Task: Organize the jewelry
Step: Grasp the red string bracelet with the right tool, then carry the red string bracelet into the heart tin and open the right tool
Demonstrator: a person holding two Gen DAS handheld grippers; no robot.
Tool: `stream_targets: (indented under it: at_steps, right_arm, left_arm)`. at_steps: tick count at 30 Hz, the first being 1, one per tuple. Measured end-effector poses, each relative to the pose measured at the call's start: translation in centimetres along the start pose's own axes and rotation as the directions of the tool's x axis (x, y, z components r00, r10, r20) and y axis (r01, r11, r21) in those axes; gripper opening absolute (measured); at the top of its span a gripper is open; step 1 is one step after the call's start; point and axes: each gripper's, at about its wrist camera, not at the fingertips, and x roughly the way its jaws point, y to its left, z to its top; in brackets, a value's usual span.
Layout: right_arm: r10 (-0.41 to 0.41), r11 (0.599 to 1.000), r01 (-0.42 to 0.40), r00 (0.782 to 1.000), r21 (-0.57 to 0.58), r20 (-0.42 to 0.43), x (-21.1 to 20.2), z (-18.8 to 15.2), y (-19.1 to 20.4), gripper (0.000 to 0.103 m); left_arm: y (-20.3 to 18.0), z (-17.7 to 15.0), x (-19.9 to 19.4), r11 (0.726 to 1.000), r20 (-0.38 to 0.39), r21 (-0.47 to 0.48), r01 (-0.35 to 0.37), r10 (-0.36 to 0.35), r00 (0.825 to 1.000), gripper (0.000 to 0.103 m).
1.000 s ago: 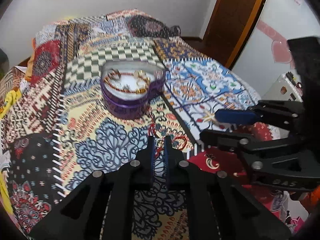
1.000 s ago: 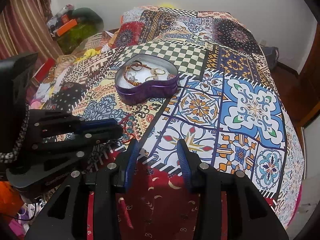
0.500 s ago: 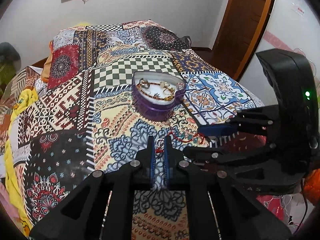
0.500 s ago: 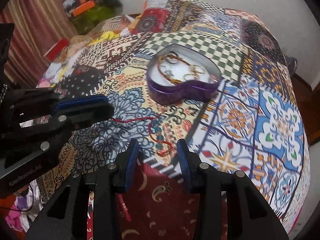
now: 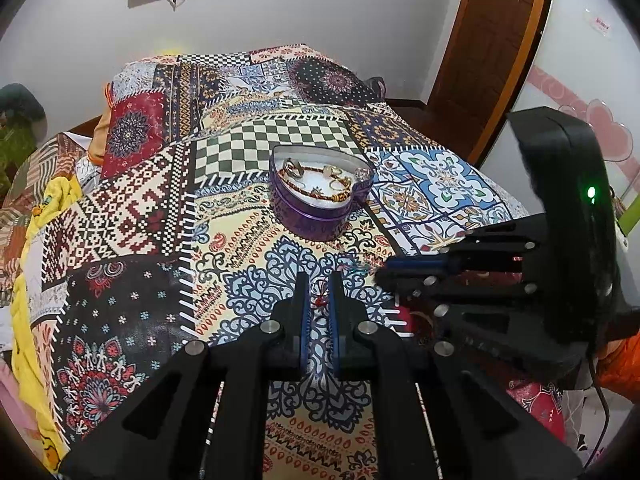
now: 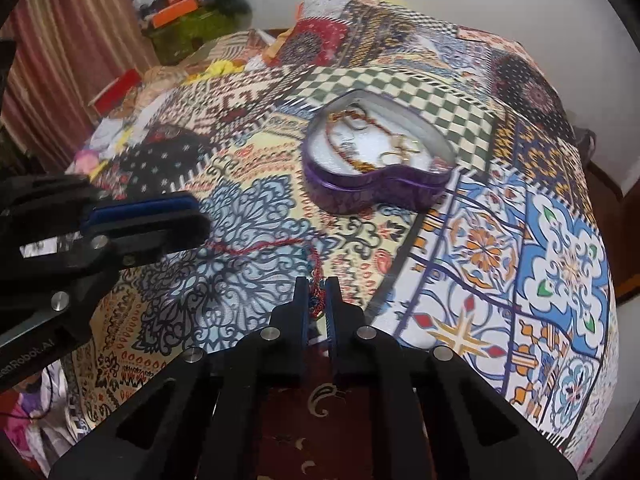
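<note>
A purple heart-shaped tin (image 5: 320,196) stands open on the patchwork bedspread, with rings and a beaded bracelet inside; it also shows in the right wrist view (image 6: 376,160). A red cord bracelet (image 6: 264,245) stretches between both grippers, just above the bedspread. My left gripper (image 5: 319,292) is shut on one end of it, near the front of the bed. My right gripper (image 6: 318,300) is shut on the other, beaded end (image 6: 316,300), to the right of the left one. Both are nearer than the tin.
The bedspread (image 5: 132,208) covers the whole bed. A wooden door (image 5: 492,40) is at the back right. Clutter and a green bag (image 6: 192,20) lie beyond the bed's far left side, next to a striped curtain (image 6: 60,60).
My right gripper has shut on the beaded end of the cord bracelet. My left gripper has pulled back from the tin, still holding the other end, so the cord is stretched.
</note>
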Motion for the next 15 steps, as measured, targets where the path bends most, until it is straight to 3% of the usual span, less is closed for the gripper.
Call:
stream_targets:
  at_steps: [15]
  right_arm:
    - [-0.093,0.991,0.078,0.985,0.107,0.143,-4.5,0.7,-3.1,0.007]
  left_arm:
    - [1.7,0.7,-0.9,0.999,0.025,-0.041,-0.032,0.033,0.999,0.007]
